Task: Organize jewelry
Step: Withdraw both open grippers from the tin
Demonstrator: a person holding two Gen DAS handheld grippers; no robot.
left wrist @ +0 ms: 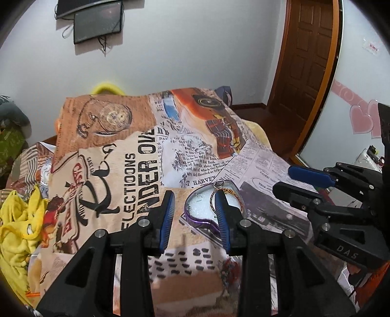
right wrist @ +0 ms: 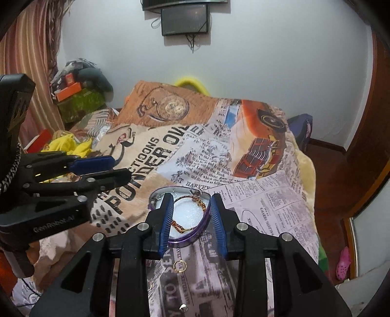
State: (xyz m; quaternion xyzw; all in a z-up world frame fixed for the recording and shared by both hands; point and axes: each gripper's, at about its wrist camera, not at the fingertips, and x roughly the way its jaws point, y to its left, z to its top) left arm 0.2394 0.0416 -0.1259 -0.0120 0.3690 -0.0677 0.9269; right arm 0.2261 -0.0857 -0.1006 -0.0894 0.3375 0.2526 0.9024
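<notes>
Jewelry lies partly in a heart-shaped purple box [right wrist: 192, 237] and partly outside it, on a bed covered by a newspaper-print blanket [right wrist: 268, 202]. The box is open, with white foam inside. On the foam rests a braided bracelet [right wrist: 195, 207] of brown and gold cord, and thin metal hooks are visible near the box's far rim, too small to identify. A gold ring [right wrist: 180, 265] lies on the blanket just in front of the box, apart from it.

The right gripper [right wrist: 192, 220] hangs over the box with its blue pads wide apart, one on each side of the foam; it holds nothing. The left gripper [left wrist: 196, 215] is also spread wide and empty, and its right pad stands in front of the box [left wrist: 195, 212] and hides part of the bracelet [left wrist: 229, 192]. In this view the right gripper [left wrist: 292, 180] comes in from the side, near the box.

Yellow cloth [left wrist: 17, 219] lies bunched at the left edge of the bed. A dark screen [right wrist: 185, 20] hangs on the white wall, and a brown door [left wrist: 304, 56] is on the right.
</notes>
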